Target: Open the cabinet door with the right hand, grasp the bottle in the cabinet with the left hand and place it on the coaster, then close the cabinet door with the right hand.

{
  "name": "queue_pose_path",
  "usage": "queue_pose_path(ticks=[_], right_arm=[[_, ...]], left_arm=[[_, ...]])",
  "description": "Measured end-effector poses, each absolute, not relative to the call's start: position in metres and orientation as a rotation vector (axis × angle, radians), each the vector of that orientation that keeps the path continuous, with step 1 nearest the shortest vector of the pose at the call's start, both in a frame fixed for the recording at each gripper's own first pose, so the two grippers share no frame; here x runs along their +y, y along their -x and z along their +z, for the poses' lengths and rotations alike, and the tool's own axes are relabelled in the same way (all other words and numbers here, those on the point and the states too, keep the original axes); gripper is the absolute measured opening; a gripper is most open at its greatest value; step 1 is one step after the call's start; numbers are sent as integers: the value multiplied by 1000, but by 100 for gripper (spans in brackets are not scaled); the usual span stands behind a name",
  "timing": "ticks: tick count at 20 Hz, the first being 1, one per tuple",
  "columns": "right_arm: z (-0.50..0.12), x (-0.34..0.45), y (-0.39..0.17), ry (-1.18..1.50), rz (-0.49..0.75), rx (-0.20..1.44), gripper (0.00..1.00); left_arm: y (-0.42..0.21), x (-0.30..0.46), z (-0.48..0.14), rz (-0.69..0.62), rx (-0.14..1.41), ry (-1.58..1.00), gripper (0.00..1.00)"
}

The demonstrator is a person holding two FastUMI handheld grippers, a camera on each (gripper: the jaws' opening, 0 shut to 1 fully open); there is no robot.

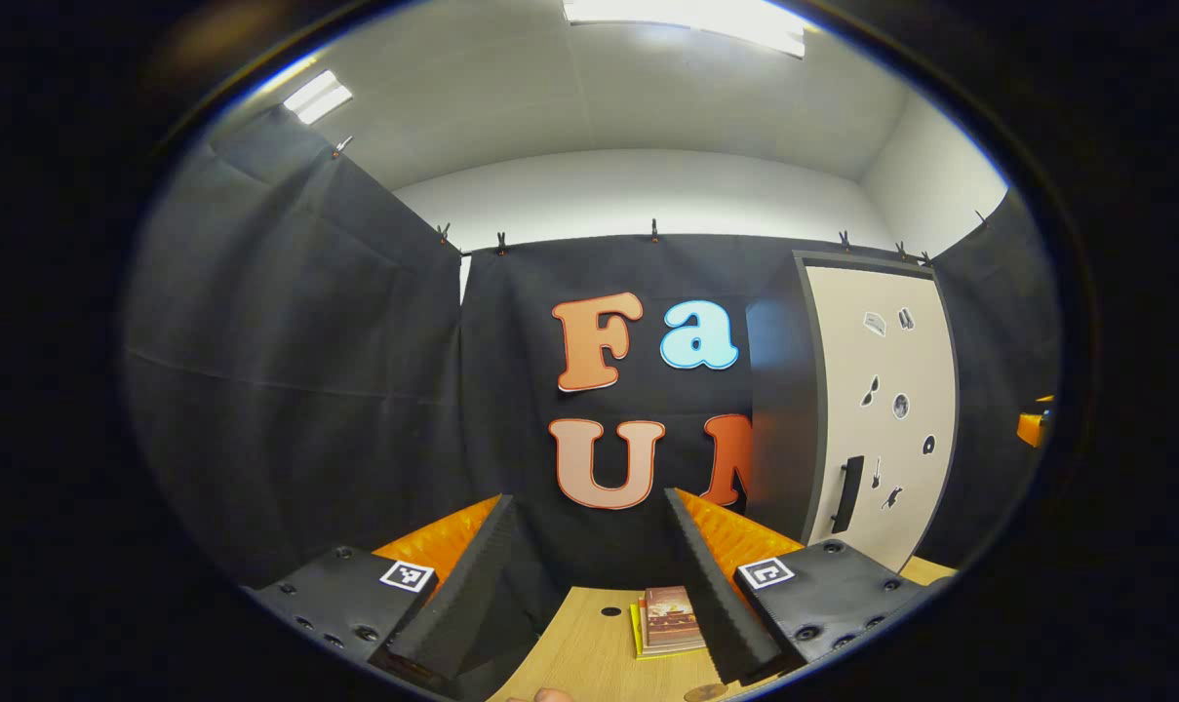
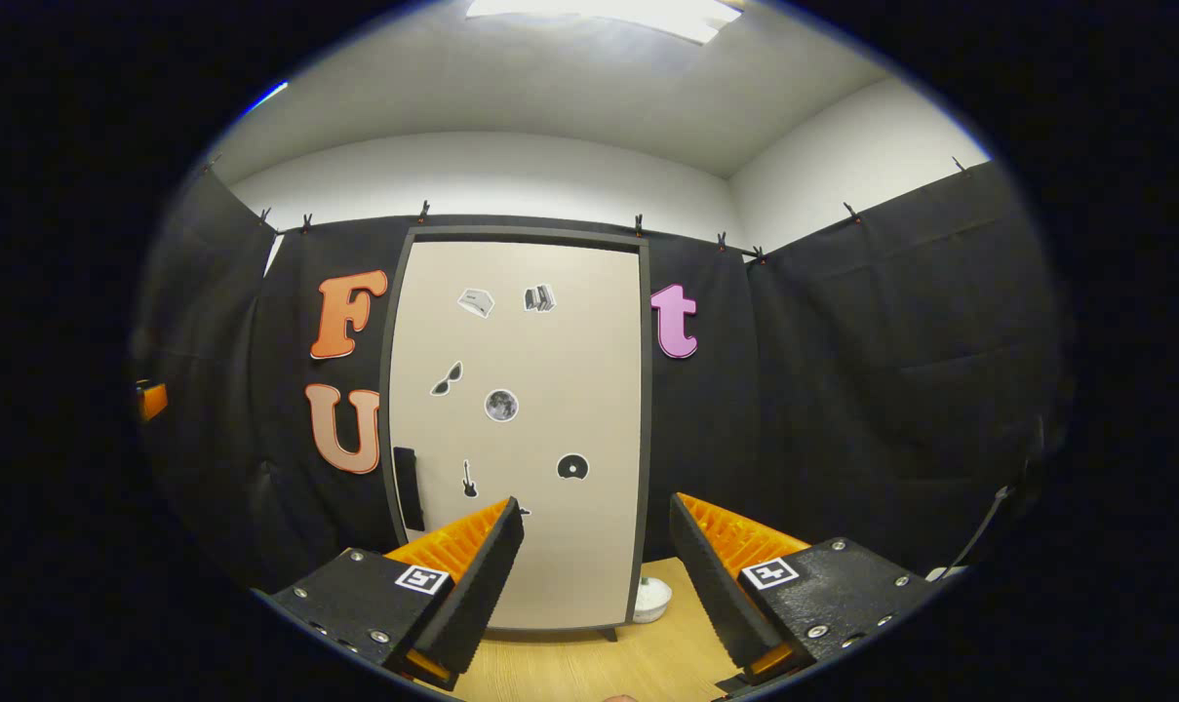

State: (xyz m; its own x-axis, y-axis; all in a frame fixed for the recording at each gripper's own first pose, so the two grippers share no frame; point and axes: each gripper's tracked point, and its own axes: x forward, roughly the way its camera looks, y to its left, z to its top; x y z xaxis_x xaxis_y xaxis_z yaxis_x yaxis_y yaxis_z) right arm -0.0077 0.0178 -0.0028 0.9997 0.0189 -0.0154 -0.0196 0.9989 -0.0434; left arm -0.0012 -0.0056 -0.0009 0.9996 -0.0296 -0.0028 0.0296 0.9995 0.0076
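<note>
While the cabinet door (image 2: 516, 419) stands closed at the centre of the right gripper view, its dark handle (image 2: 408, 487) at its lower left edge, the right claw (image 2: 594, 575) hangs before it with fingers spread and nothing between them. At the bottom of the left gripper view the left claw (image 1: 589, 585) is likewise spread and empty above the wooden counter (image 1: 589, 653), where a small stack of books (image 1: 669, 619) lies; the cabinet (image 1: 877, 409) shows at the frame's right.
</note>
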Motion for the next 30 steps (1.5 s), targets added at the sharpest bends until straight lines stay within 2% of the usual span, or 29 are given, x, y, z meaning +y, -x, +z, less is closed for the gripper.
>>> queue_pose_path(ticks=[5, 7, 8, 11, 12, 13, 15, 19, 20, 24, 30], right_arm=[[-8, 26, 2, 31, 33, 34, 93], [-15, 36, -6, 22, 48, 47, 93], [-18, 42, -10, 19, 58, 54, 93], [-29, 66, -24, 13, 95, 75, 93], [-32, 76, -29, 13, 107, 81, 94], [-35, 86, -35, 15, 121, 86, 93], [-44, 108, -45, 20, 156, 99, 93], [-67, 153, -62, 24, 227, 139, 93], [-73, 162, -66, 22, 238, 149, 94], [-93, 190, -81, 1, 265, 189, 94], [-109, 224, -111, -65, 294, 226, 93]], left_arm=[[-2, -7, -9, -31, 17, -2, 97], [-2, -5, -13, -25, 25, -1, 100], [-2, -5, -16, -22, 29, -1, 98], [-3, 0, -20, -6, 36, -4, 95], [-3, 2, -21, 1, 37, -4, 98], [-3, 5, -21, 6, 37, -3, 95], [-1, 10, -22, 19, 40, -6, 98], [4, 25, -27, 49, 45, -26, 95], [4, 28, -28, 55, 45, -27, 98], [4, 44, -31, 79, 45, -20, 95], [5, 60, -35, 109, 47, -34, 98]])
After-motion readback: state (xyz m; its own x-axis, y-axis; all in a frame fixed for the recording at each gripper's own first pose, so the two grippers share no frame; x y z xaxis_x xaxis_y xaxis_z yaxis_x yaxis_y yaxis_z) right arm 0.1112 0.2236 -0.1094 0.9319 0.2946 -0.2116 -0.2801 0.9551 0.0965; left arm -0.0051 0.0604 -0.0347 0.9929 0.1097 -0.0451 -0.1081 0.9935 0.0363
